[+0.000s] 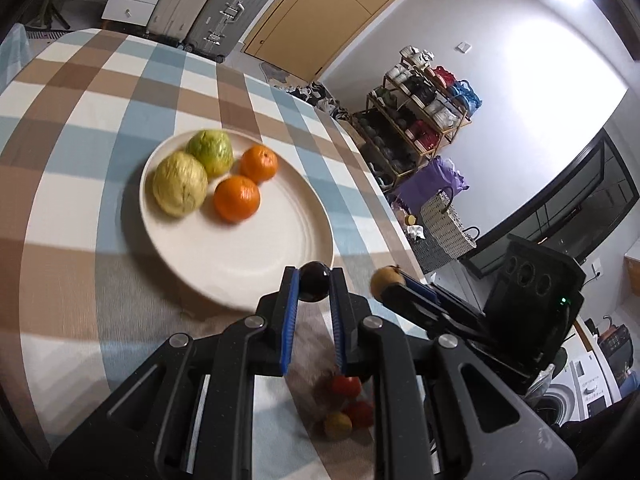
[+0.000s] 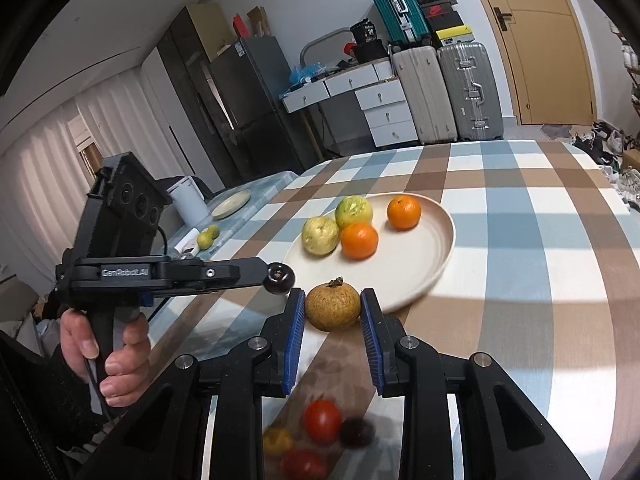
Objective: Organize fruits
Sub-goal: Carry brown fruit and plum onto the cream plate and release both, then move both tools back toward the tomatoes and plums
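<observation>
Nearest us, blurred small fruits point(image 2: 322, 420) lie on the checked desk point(image 2: 520, 280) under our tools. Our left tool point(image 1: 315, 286) is clenched on a dark round fruit point(image 1: 315, 287) at the plate's point(image 1: 248, 256) near rim. Our right tool point(image 2: 333, 308) grasps a brown rough fruit point(image 2: 333, 307) just short of the plate, where two oranges point(image 2: 359, 241) and two yellow-green fruits point(image 2: 320, 235) sit.

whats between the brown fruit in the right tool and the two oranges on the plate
Only bare plate: its near rim and empty floor separate the brown fruit from the oranges, seen from the right wrist.
</observation>
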The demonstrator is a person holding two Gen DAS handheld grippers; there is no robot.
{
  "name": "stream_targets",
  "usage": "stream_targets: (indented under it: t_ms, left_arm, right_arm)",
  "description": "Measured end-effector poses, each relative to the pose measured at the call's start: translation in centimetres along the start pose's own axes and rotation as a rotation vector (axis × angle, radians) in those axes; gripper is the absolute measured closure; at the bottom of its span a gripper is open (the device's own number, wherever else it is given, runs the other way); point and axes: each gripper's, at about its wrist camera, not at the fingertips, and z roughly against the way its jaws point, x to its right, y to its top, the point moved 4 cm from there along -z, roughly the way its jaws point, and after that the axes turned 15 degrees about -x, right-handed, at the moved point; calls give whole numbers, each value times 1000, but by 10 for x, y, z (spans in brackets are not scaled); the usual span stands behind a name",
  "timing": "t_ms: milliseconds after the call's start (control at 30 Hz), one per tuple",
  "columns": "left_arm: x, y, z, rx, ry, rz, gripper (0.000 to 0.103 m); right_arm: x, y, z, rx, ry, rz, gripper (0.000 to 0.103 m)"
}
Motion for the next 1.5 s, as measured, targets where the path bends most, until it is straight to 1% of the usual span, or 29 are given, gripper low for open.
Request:
stream_targets:
  t_ms: [167,267,367,400,433,500,533,633,733,800,867,933,967,1000,1033,1067,1100,1133,1167,1233,1300,1333,1400,1500]
  left_arm:
    - [1,32,-5,6,2,-20,90]
    - [1,51,-10,9,8,-32,92]
    - [1,70,-18,7,7,-34,93]
    - [1,75,-22,14,32,-39,93]
    - [1,78,-27,7,47,-46,93]
    - [1,82,-31,4,25,-45,93]
    - [0,83,-32,11,28,-40,93]
    - [-6,84,-36,1,40,-29,93]
    - [-12,82,-38,-9,51,-17,93]
    - [-12,79,-36,-1,61,-17,93]
    - [-12,76,-34,4,73,-16,92]
    - [-11,73,-31,0,96,-17,92]
    - [-10,71,-30,0,114,-19,88]
    - [-8,68,-27,3,129,-21,82]
    - [-7,65,-24,7,130,-24,79]
    - [-4,61,-21,14,131,-29,73]
    - [-1,58,-17,22,139,-33,64]
    - [2,54,-13,29,147,-37,60]
    - [5,51,-9,41,151,-42,56]
    - [12,43,-1,59,171,-49,55]
    - [19,35,6,69,192,-59,45]
    - [23,30,10,78,198,-65,43]
    - [30,21,16,89,221,-77,31]
    - [42,5,25,108,256,-99,25]
  right_arm:
    - [14,28,-20,-27,-4,12,75]
    - [22,42,-30,-39,-6,16,75]
    - [30,54,-39,-47,-9,20,75]
    - [33,58,-42,-47,-13,20,75]
    - [36,61,-45,-45,-13,15,75]
    - [41,65,-52,-58,-22,5,75]
    - [45,66,-54,-63,-32,-4,75]
    - [57,68,-60,-65,7,-50,75]
    - [57,69,-78,-140,4,-31,75]
    - [54,67,-84,-162,-2,-20,74]
    - [50,66,-87,-170,9,-15,69]
    - [49,64,-87,-173,3,-22,41]
    - [49,64,-84,-166,12,-31,38]
    - [48,63,-80,-151,28,-35,38]
    - [46,63,-75,-141,25,-35,37]
    - [45,63,-72,-135,15,-34,30]
    - [43,62,-64,-121,2,-34,25]
    - [42,61,-58,-108,-1,-35,25]
    - [40,59,-50,-90,-2,-37,25]
    - [37,55,-37,-72,-16,-41,19]
    - [34,50,-21,-46,-35,-49,17]
    - [32,46,-12,-29,-40,-52,16]
    - [29,42,1,-9,-50,-56,15]
    - [22,33,22,32,-65,-56,11]
